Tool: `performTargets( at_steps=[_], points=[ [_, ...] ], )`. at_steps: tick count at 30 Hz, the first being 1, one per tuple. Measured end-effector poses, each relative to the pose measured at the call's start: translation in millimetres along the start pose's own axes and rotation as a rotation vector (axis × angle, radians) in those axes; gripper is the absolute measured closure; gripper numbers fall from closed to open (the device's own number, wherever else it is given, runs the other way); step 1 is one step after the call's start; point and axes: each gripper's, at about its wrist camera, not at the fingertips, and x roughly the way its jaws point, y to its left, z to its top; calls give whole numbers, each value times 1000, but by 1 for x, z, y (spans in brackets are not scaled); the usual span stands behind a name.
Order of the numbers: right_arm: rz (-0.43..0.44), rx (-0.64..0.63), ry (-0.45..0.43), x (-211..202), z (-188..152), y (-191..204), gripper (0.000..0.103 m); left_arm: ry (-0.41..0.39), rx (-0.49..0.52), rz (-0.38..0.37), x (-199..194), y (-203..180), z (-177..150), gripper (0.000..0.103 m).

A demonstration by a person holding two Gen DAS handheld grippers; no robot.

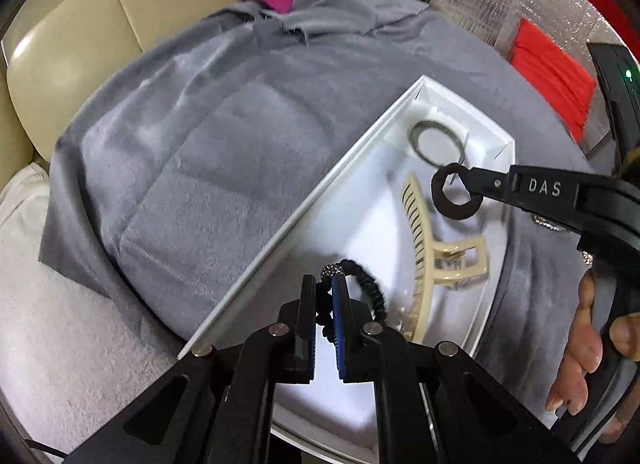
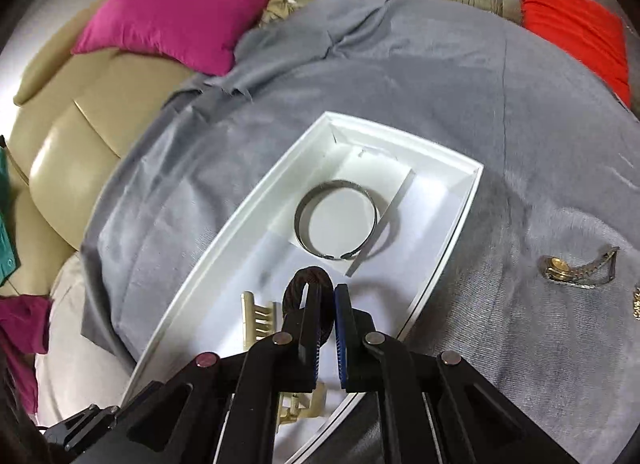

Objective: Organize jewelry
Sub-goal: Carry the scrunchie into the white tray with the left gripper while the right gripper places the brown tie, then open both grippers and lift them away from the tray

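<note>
A white box [image 1: 304, 216] [image 2: 236, 260] lies on a grey cloth [image 1: 208, 168] [image 2: 440, 96]. Inside it are a silver bangle [image 1: 420, 136] [image 2: 304, 204] and a beige claw clip [image 1: 424, 240] [image 2: 260, 320]. My left gripper [image 1: 324, 284] hangs over the box's near end, shut on a black beaded hair tie [image 1: 370, 286] with a sparkly bead. My right gripper [image 1: 466, 176] [image 2: 327, 292] reaches over the box from the right, shut on a dark brown hair tie [image 1: 456, 213] [image 2: 310, 274] that hangs above the box floor near the bangle.
A gold and silver watch [image 2: 576, 268] lies on the cloth to the right of the box, with another sparkly piece [image 2: 637, 304] at the frame edge. A beige sofa [image 1: 80, 36], a magenta cushion [image 2: 176, 12] and a red cushion [image 2: 576, 24] surround the cloth. A hand [image 1: 580, 364] grips the right tool.
</note>
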Motion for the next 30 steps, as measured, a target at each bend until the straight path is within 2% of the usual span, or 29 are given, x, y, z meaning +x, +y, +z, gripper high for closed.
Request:
performTargets(
  at_steps=[6,12,14,16,18,20,22,25,27,30],
  points=[
    [-38,-12,96,17,4,3,94,92,-8,1,18,0,-3,95],
    [-37,-38,96,13,7,9,92,107,-21,16,23,5,0,93],
    [-38,-44,88,9,9,9,80,108,-28,11,22,7,0,92],
    [-39,-41,71,3,9,9,73,105,-24,23,21,8,0,87],
    [-31,-35,50,-5,9,6,73,99,-29,21,19,8,0,83],
    [-19,-26,12,-16,8,2,73,64,-19,34,12,9,-1,83],
    [-5,-16,-27,-30,5,-5,73,1,13,73,-1,4,-1,82],
    [17,20,-77,-54,-3,-25,73,-90,40,89,-19,-4,-2,77],
    [19,43,-112,-74,-12,-43,73,-161,75,127,-32,-15,-2,67],
    [22,79,-151,-97,-23,-69,73,-256,130,160,-47,-38,-3,62]
  ],
)
